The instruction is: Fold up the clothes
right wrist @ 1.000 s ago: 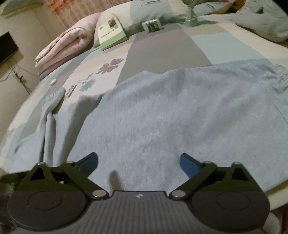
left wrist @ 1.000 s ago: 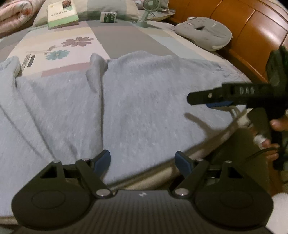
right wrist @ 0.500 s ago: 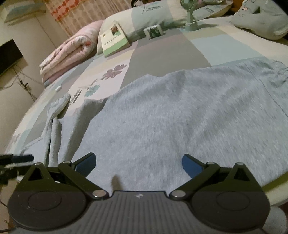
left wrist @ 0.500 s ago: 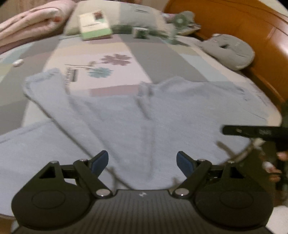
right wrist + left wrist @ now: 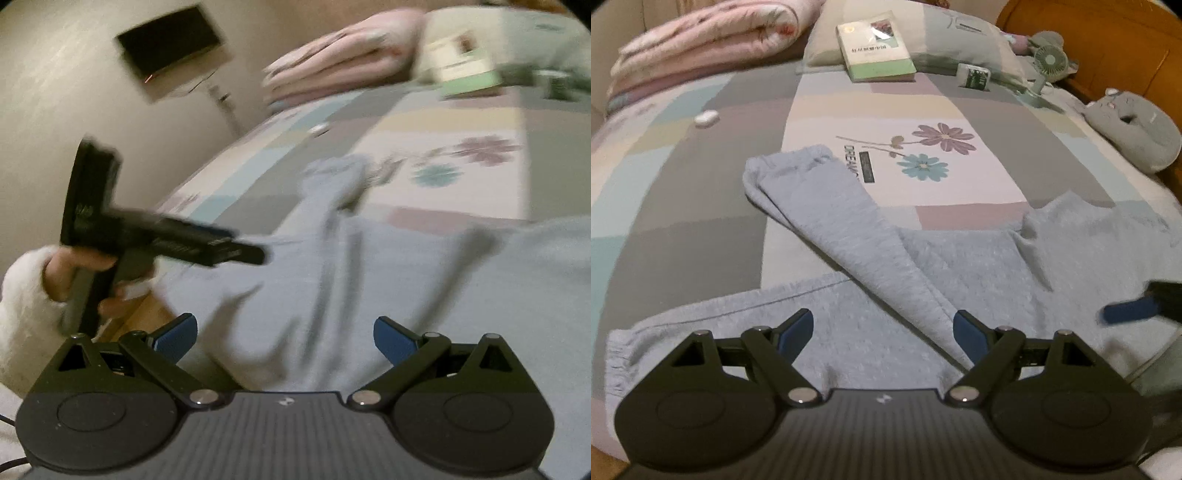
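Observation:
Light blue-grey sweatpants [image 5: 857, 251] lie spread on the patchwork bed sheet [image 5: 701, 206]. One leg runs diagonally to a cuff [image 5: 790, 166] at the far left, and the other cuff [image 5: 620, 354] lies at the near left edge. My left gripper [image 5: 882, 325] hovers open just above the near part of the pants, nothing between its fingers. The right gripper [image 5: 284, 332] is also open and empty over the pants [image 5: 406, 280]; its view is blurred. That view shows the left gripper [image 5: 258, 254] side-on, held by a hand [image 5: 74, 266] in a white fluffy sleeve.
At the far end of the bed lie a pink rolled quilt [image 5: 701, 44], a book [image 5: 875, 48] on a pillow, a small box [image 5: 975, 75] and a desk fan [image 5: 1049, 62]. A grey cushion [image 5: 1137, 129] sits by the wooden headboard [image 5: 1108, 37]. A small white item [image 5: 706, 118] lies left.
Both hands swung left along the pants, from the waist part toward the legs. The right view turned left and now shows the left gripper and hand. Both grippers stayed open.

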